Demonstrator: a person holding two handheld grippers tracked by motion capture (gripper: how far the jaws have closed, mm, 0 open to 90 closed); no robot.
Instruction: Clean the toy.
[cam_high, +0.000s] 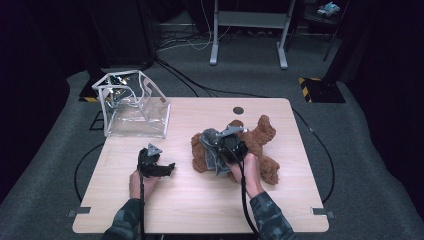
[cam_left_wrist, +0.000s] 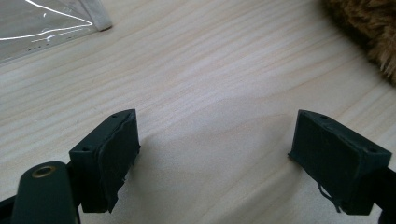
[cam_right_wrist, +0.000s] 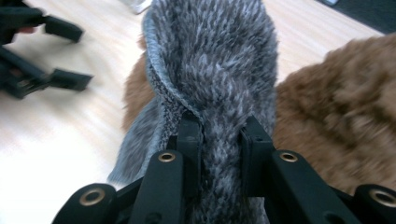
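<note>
The right claw (cam_high: 226, 141) sits right on top of the brown plush toy (cam_high: 260, 140) in the high view, so the toy's middle is covered and I can't make out a face or which end is which. The grey knit cloth (cam_right_wrist: 215, 70) runs off the top and bottom of the right gripper view, and the fold pinched in the claw hides whatever's behind it. Left claw (cam_right_wrist: 51, 51) is blurry there and cut at the left edge. In the left gripper view the plush is just a furry corner (cam_left_wrist: 369, 28), and the clear bag (cam_left_wrist: 42, 23) is clipped too. Stuff inside the bag (cam_high: 117, 82) is too small to tell.
</note>
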